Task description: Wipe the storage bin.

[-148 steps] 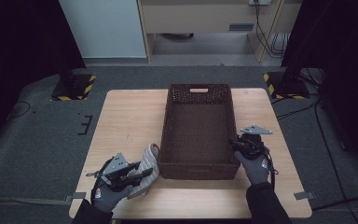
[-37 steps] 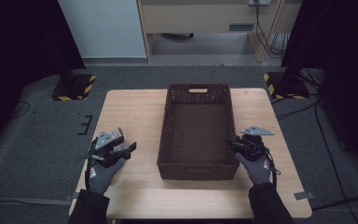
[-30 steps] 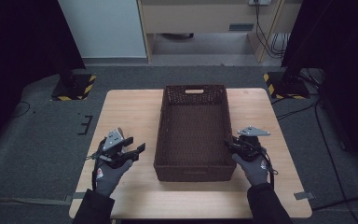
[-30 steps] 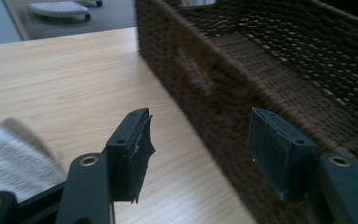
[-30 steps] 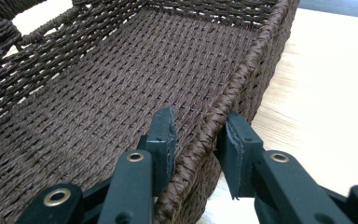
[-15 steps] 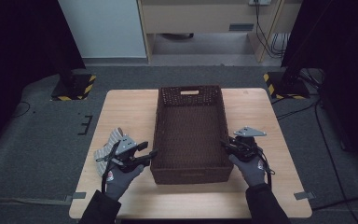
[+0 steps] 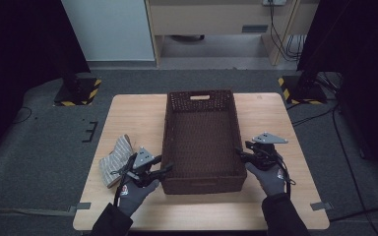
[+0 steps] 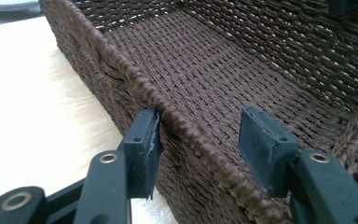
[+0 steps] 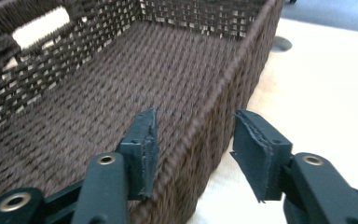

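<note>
Your left gripper [image 7: 153,171] sat at the basket's [image 7: 200,142] near left corner, and your right gripper [image 7: 245,155] at its right wall, both low on the surface [image 7: 133,118].

In the left gripper view your fingers [image 8: 144,149] straddled the basket's rim: one pad lay against the outside of the wall, the other stood apart inside, above the woven floor. They had just been closing, with the rim between them, but were not yet clamped on it. The lower edge of that view cut off the wall beneath the fingers.

In the right gripper view your fingers [image 9: 142,149] also straddled the rim, one inside and one outside over the bare wood. They had just been opening, and gaps showed on both sides of the wall, so nothing was gripped. The far end of the basket was blurred there, though a handle slot showed at the upper left.

Left of your left hand lay a striped cloth [image 7: 114,158], partly hidden by the gripper. The basket stood at the middle of the surface, its far end reaching almost to the far edge, and was empty where its floor could be seen.
</note>
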A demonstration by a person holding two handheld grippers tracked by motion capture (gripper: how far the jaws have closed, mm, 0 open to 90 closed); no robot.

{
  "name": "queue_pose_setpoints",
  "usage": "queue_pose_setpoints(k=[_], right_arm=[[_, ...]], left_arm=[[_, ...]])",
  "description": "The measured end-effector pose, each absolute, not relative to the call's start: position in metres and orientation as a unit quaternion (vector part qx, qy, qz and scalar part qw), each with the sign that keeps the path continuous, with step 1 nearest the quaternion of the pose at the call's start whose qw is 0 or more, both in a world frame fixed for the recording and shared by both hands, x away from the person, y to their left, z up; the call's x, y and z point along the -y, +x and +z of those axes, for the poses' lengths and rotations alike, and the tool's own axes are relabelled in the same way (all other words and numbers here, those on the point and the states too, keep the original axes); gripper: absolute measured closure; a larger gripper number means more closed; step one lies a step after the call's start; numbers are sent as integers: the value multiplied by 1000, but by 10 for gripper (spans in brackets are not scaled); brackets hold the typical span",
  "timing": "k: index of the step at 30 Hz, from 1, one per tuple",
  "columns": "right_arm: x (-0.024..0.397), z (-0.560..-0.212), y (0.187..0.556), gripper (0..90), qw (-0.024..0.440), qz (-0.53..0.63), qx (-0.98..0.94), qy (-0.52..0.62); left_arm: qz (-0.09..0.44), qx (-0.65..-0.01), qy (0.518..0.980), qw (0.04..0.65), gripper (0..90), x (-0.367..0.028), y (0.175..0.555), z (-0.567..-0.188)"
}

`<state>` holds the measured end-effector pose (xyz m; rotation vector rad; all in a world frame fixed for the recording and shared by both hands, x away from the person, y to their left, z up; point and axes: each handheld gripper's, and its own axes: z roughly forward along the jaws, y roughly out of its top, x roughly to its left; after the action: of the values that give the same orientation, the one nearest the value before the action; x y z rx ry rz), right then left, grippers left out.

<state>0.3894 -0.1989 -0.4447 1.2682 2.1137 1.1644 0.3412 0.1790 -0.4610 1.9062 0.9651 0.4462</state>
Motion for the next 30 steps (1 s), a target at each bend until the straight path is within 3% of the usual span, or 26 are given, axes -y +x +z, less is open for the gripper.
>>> queue_pose_setpoints(k=[6, 13, 21, 30], right_arm=[[195, -445, 388, 617, 201, 410, -764, 456], [193, -445, 388, 638, 207, 405, -766, 454], [194, -448, 395, 664, 212, 409, -763, 452], [201, -438, 390, 574, 222, 415, -761, 446]], left_arm=[[179, -397, 772, 462, 457, -179, 339, -458], [211, -415, 745, 478, 380, -191, 348, -446], [190, -420, 754, 468, 403, -185, 374, -449], [176, -412, 775, 446, 435, -169, 367, -460]])
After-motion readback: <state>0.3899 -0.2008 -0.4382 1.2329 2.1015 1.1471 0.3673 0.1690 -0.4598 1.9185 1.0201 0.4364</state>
